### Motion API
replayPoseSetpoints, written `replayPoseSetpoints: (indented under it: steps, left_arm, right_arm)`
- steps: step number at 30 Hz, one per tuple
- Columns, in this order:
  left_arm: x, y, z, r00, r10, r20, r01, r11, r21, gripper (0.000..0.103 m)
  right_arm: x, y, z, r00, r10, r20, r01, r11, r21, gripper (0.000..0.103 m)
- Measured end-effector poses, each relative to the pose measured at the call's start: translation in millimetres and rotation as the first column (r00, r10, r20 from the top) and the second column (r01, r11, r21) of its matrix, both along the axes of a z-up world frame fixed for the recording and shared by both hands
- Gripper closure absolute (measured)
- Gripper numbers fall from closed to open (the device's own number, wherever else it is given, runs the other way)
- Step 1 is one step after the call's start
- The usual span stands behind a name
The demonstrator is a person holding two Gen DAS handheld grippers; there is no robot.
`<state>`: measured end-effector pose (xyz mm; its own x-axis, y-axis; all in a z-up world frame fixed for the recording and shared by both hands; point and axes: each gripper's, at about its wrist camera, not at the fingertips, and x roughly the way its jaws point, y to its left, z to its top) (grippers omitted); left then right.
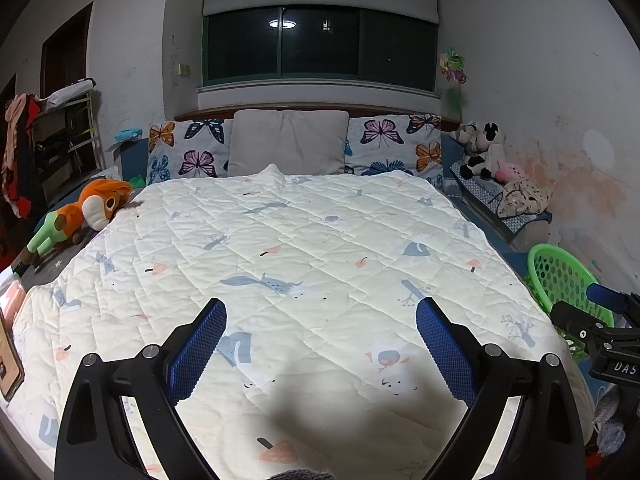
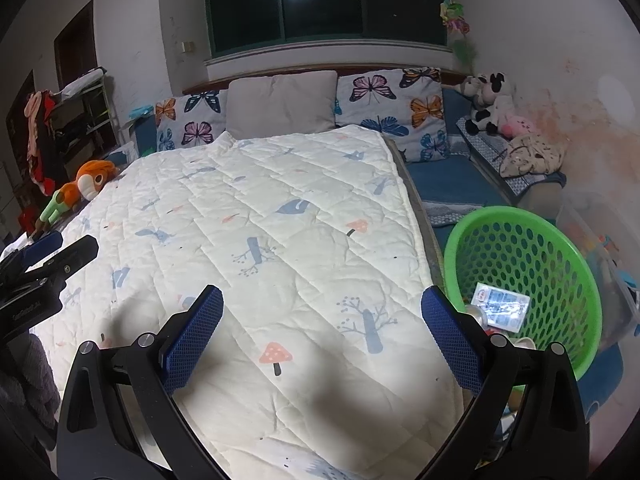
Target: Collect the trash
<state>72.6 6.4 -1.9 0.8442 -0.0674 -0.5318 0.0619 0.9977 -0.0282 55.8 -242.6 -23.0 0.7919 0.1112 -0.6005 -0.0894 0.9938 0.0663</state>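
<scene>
Two grippers hang above a bed, each with its blue-padded jaws spread wide and nothing between them. The left gripper (image 1: 321,316) faces straight up the bed over a cream quilt (image 1: 304,248) printed with mushrooms, trees and small animals; its fingertips are clear of the fabric. The right gripper (image 2: 322,304) sits over the quilt's right edge, its right finger (image 2: 448,332) overlapping the rim of a green perforated basket (image 2: 560,240) in the right wrist view, though whether the two touch cannot be told. That basket stands just beside the bed on the right, on the blue covering, and it holds the trash: a white and blue printed packet (image 2: 502,308) lies against its inner wall, with a few smaller bits under it that are too hidden to name. From the left wrist view the same basket (image 1: 560,276) shows at the right edge, with the right gripper's dark body in front of it. At the head of the bed a plain grey pillow (image 1: 288,142) stands between two butterfly-print pillows (image 1: 188,148). An orange plush toy (image 1: 92,206) lies at the quilt's left edge. A heap of black and white and pink soft toys (image 1: 484,152) sits in the far right corner against the stained wall, above a crumpled spotted cloth (image 1: 524,196). A dark window (image 1: 320,44) behind the headboard reflects a round ceiling lamp.
</scene>
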Motion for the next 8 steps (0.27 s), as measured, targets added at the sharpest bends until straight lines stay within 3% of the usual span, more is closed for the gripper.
replayPoseSetpoints:
  steps: [8]
  left_arm:
    - [0.9,1.3,-1.9,1.0,0.004,-0.005,-0.004,1.0,0.0,0.01]
  right_arm:
    - [0.4,2.9,-0.4,1.0,0.01,-0.002,-0.01,1.0,-0.001,0.005]
